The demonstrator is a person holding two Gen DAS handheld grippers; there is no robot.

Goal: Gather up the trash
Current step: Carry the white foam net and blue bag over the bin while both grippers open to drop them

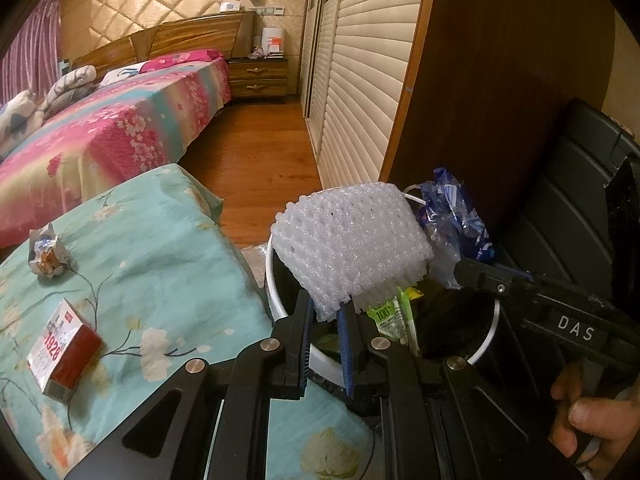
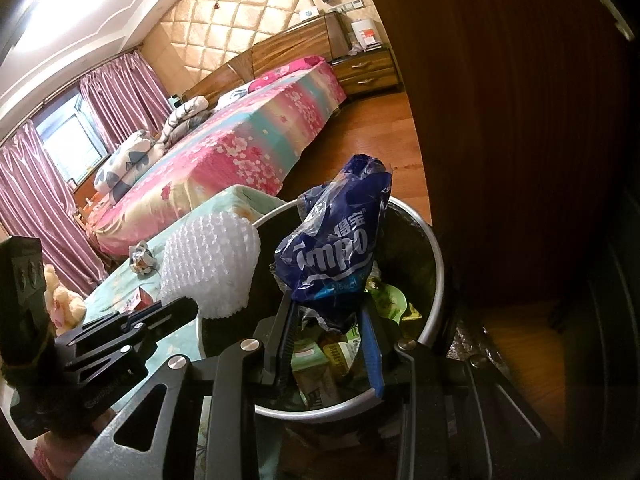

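My left gripper [image 1: 326, 312] is shut on a white foam net sleeve [image 1: 352, 244] and holds it over the near left rim of the white trash bin [image 1: 280, 300]. My right gripper [image 2: 332, 312] is shut on a crumpled blue plastic wrapper [image 2: 336, 252] and holds it over the bin [image 2: 434, 280], which has cartons and wrappers inside. The right gripper [image 1: 460, 270] with the wrapper [image 1: 456, 220] shows in the left wrist view. The left gripper [image 2: 188, 306] with the foam sleeve [image 2: 212, 264] shows in the right wrist view.
A teal flowered cushion [image 1: 152, 264] lies left of the bin, with a crumpled paper ball [image 1: 48, 256] and a red-and-white small box [image 1: 64, 352] on it. A dark wooden cabinet [image 1: 500, 100] stands behind the bin. A bed [image 1: 112, 132] stands further back.
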